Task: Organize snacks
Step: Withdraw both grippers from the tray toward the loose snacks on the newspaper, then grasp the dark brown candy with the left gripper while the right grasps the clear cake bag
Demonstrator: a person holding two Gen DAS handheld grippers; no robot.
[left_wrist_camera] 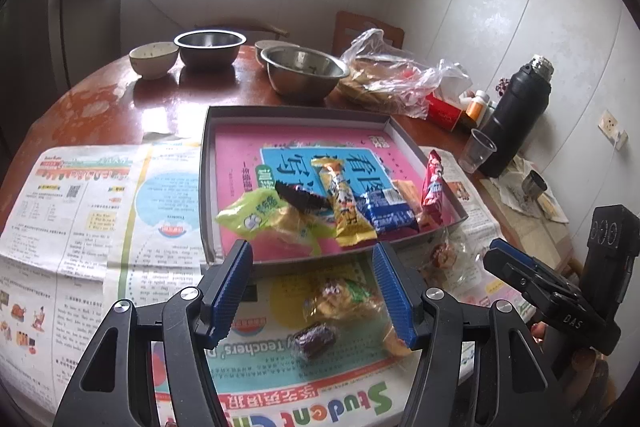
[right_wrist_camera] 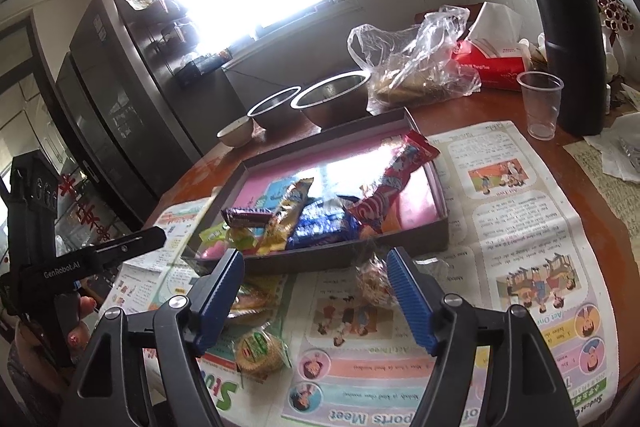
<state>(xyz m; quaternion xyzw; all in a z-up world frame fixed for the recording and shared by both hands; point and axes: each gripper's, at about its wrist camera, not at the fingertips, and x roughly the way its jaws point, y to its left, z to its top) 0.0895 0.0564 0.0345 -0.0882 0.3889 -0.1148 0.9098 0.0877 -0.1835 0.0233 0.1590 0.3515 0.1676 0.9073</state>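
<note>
Snacks heaped in tray just beyond both spread, empty grippers: left gripper, right gripper.

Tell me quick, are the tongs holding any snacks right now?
Left tongs: open, holding nothing, above the snacks on the newspaper.
Right tongs: open, holding nothing.

Beyond my newspaper, two steel bowls and a small ceramic bowl stand far off. At right, a black flask stands beside a plastic cup.
</note>
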